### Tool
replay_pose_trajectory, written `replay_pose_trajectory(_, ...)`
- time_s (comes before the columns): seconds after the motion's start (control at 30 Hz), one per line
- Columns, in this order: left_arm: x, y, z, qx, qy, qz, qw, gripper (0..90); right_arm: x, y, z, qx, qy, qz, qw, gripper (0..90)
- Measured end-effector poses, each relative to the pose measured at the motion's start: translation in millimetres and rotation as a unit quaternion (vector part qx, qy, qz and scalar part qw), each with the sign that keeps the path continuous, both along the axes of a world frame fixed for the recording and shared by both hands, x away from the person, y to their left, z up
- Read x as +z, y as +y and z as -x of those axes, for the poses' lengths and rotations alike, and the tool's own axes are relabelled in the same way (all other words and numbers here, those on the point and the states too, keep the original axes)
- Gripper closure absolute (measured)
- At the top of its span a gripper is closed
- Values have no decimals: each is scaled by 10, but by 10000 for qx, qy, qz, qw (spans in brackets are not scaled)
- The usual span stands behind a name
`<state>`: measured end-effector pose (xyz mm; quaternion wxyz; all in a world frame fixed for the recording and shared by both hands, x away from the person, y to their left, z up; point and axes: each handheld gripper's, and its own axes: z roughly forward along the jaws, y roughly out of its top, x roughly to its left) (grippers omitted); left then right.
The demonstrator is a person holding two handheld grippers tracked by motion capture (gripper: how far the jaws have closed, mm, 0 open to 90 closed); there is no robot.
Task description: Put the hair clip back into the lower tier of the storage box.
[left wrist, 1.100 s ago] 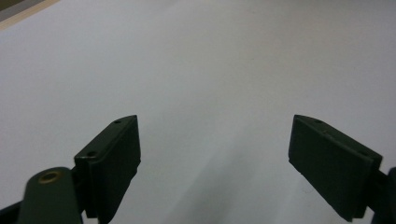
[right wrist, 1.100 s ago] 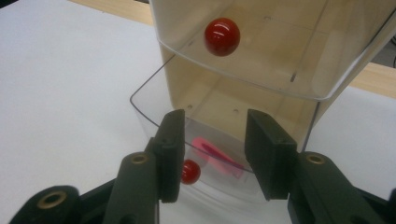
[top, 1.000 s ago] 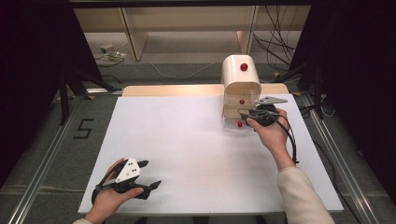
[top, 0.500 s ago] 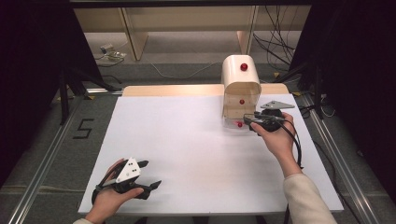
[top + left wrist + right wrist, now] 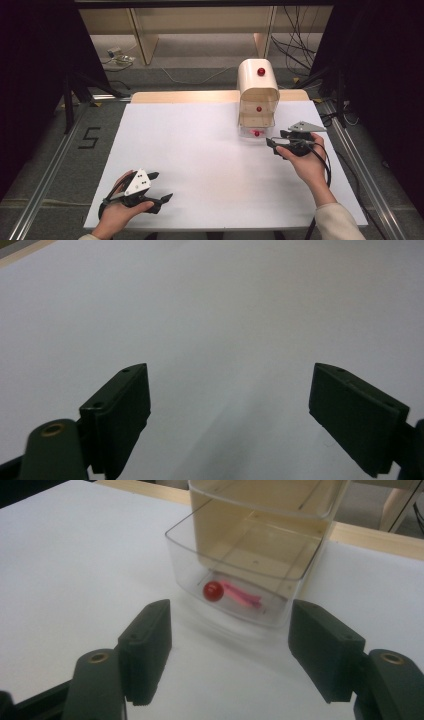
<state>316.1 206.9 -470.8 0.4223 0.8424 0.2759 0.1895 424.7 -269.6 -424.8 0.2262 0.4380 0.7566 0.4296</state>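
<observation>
Since a second ago my right gripper (image 5: 276, 146) has backed off the drawer (image 5: 245, 575), jaws wide and empty, like the left gripper (image 5: 159, 187) resting on the worktop (image 5: 200, 150); risk: the open drawer, pulled further, could slide out.

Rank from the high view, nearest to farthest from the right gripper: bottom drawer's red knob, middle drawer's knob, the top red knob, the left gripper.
1. Bottom knob, just left of the right gripper.
2. Middle knob, above it.
3. Top knob, cabinet's dome.
4. Left gripper, near-left corner.
</observation>
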Motion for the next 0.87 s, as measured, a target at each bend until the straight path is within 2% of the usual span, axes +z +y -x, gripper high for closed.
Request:
replay_pose_trajectory(0.23,-13,-2,-1,74,2,67,10000,167,-113,-83,251,137,-7,-6,9999,323)
replay_pose_trajectory(0.47,-30,9,-12,123,18,76,9999,168,-252,-110,530,412,-105,25,9991,314)
replay_pose_trajectory(0.57,-34,11,-11,124,43,74,9999,167,-321,-165,658,479,-105,-45,9988,305)
replay_pose_trajectory(0.87,-57,-2,-20,115,84,101,9998,167,-462,-281,923,470,-42,-136,9988,306)
